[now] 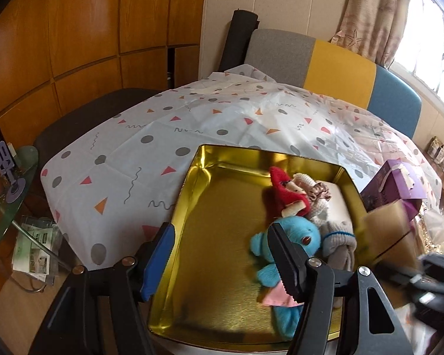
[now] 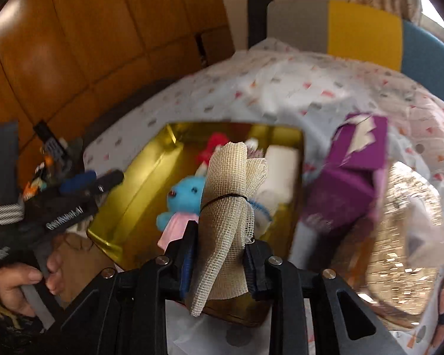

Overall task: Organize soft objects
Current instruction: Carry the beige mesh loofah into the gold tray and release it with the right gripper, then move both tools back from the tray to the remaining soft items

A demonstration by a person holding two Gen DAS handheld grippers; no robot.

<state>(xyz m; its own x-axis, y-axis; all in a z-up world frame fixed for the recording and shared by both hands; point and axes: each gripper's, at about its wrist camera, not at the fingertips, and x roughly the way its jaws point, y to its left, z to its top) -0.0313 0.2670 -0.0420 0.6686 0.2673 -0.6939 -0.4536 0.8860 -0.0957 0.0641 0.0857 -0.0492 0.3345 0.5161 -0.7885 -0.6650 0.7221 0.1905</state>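
Note:
A gold tin tray (image 1: 192, 195) lies on the patterned tablecloth (image 1: 127, 148). Against its right side lie a blue plush (image 1: 299, 236), a red plush (image 1: 284, 192), white knitted pieces (image 1: 337, 204) and a grey sock (image 1: 340, 242). My left gripper (image 1: 222, 260) is open over the tray's near left part, one finger outside the left wall, the other above the blue plush, nothing between them. My right gripper (image 2: 220, 261) is shut on a beige gauze bundle (image 2: 228, 207) tied with a black band, held above the tray's (image 2: 127, 195) near edge.
A purple box (image 1: 393, 183) (image 2: 352, 177) stands right of the tray, with a glittery gold object (image 2: 399, 222) beyond it. A hand (image 2: 20, 284) holds the left gripper (image 2: 83, 186) at the tray's left. A glass side table (image 1: 3, 201) stands left, and a striped chair back (image 1: 340, 68) behind the table.

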